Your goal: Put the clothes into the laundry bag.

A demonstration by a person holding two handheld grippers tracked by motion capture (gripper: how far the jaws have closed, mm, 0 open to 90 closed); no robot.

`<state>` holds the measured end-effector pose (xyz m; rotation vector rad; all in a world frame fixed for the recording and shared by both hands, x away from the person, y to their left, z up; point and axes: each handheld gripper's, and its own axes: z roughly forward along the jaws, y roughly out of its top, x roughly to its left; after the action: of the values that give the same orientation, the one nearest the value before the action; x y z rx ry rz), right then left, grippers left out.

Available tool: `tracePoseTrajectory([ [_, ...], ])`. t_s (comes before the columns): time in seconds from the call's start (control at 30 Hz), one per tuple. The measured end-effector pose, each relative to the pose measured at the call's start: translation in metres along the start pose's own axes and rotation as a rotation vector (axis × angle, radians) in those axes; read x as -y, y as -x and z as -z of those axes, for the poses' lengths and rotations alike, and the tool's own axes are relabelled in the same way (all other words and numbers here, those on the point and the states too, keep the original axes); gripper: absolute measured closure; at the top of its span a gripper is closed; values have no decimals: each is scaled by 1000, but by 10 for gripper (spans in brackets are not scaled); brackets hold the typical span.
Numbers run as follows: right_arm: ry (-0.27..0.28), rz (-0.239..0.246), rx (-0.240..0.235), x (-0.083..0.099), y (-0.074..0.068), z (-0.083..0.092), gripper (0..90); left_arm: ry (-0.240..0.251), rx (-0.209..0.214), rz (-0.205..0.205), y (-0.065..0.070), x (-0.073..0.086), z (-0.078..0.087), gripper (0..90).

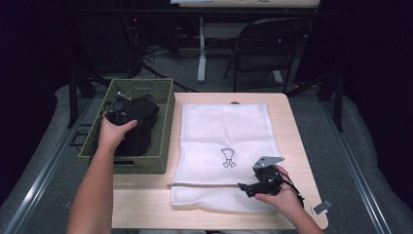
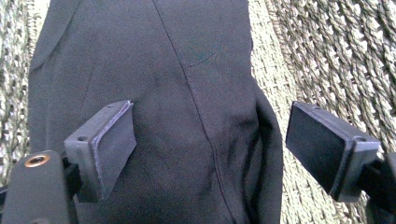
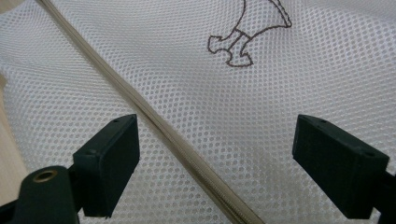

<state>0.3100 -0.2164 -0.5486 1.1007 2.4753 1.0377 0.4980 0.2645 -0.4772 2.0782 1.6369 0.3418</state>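
A white mesh laundry bag (image 1: 225, 151) with a small stitched emblem (image 1: 228, 158) lies flat on the light wooden table (image 1: 292, 126). Its zipper (image 3: 159, 123) runs diagonally between my right gripper's jaws. My right gripper (image 1: 247, 189) hovers open over the bag's near right part. A black garment (image 1: 139, 124) lies in a green woven basket (image 1: 165, 122) at the table's left. My left gripper (image 1: 117, 113) is inside the basket, open, its jaws standing over the black cloth (image 2: 187, 116) without clamping it.
A dark folding chair (image 1: 265, 46) and a white table leg (image 1: 201, 48) stand beyond the table's far edge. A small grey clip (image 1: 321, 206) lies at the table's near right corner. Dark floor and cables surround the table.
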Motion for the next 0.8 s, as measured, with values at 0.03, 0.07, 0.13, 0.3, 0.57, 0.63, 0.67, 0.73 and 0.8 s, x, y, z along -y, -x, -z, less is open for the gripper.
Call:
tracePoseTrajectory([
  [0.03, -1, -2, 0, 0, 0, 0, 145, -2, 3, 0, 1, 0, -1, 159],
  [0.07, -3, 0, 1, 0, 0, 0, 145, -6, 3, 1, 1, 0, -2, 156],
  [0.13, -4, -3, -1, 0, 1, 0, 145, -21, -5, -9, 3, 0, -5, 153],
  [0.3, -5, -6, -3, 0, 1, 0, 145, -31, -23, -14, 8, 0, -9, 153],
  [0.57, -9, -7, -6, 0, 1, -1, 145, -53, -64, -39, 14, 1, -18, 141],
  [0.63, -13, -11, -3, 0, 0, -1, 145, -63, -81, -53, 17, 1, -20, 135],
  [0.67, -12, -5, -4, 0, 1, -2, 145, -69, -83, -56, 17, 1, -21, 135],
  [0.73, -12, -5, -4, 0, 1, -2, 145, -76, -100, -62, 19, 1, -24, 133],
  [0.8, -14, -7, -6, 0, 0, -2, 145, -91, -106, -62, 20, 1, -27, 126],
])
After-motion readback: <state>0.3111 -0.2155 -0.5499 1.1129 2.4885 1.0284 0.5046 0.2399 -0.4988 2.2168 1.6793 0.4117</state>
